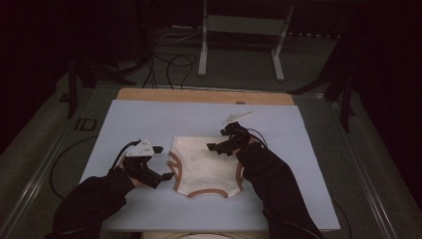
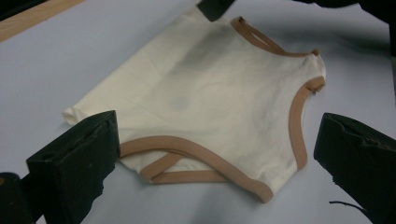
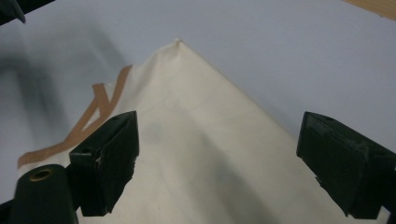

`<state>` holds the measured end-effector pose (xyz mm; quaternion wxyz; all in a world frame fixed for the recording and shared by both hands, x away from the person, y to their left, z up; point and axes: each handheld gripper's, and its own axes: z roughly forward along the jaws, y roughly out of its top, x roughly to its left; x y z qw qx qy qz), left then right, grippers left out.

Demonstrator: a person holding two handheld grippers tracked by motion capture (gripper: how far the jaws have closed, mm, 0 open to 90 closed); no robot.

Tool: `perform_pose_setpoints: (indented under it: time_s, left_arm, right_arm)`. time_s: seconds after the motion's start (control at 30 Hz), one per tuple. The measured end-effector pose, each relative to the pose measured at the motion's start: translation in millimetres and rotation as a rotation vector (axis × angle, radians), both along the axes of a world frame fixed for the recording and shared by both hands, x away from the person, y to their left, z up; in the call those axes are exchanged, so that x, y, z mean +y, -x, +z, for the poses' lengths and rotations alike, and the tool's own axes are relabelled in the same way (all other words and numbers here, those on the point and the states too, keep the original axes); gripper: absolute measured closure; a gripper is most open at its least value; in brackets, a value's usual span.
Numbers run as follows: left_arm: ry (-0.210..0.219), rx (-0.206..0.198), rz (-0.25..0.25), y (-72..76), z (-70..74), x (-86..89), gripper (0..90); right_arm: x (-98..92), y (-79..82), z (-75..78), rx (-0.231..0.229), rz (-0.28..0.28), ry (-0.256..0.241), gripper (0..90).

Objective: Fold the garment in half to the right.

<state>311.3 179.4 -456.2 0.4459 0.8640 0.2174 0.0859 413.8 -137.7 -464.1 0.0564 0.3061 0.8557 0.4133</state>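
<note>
Covering wooden table: lilac mat

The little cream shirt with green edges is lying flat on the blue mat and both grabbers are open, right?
Nearly. The edges are brown, not green, as the left gripper view shows. The cream shirt does lie flat on the blue mat, and the left gripper and right gripper both have open jaws.

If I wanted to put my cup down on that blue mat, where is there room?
The blue mat is bare between the cream garment and the wooden strip, and along its near edge. It is crowded around the garment, flanked by the left hand-held gripper and right hand-held gripper.
</note>
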Motion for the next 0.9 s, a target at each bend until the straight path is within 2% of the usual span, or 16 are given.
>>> perform_pose_setpoints:
  time_s: [0.37, 0.57, 0.73, 0.9]
  left_arm:
    - [-0.071, -0.027, -0.11, 20.2, -9.5, -15.6, 1.1]
    - [-0.087, -0.035, -0.153, 25.6, -14.4, -22.1, 1.1]
    - [-0.125, -0.046, -0.201, 28.7, -26.2, -29.7, 1.3]
    - [-0.165, -0.048, -0.23, 29.3, -37.1, -37.1, 5.8]
  right_arm:
    - [37.4, -5.2, 2.3, 0.014, 0.049, 0.012, 12.7]
    - [55.9, -9.9, -0.1, 0.013, 0.07, 0.031, 13.0]
    - [69.0, -14.7, -2.6, 0.028, 0.064, 0.027, 13.0]
    - [81.3, -18.1, -6.3, 0.041, 0.073, 0.027, 13.1]
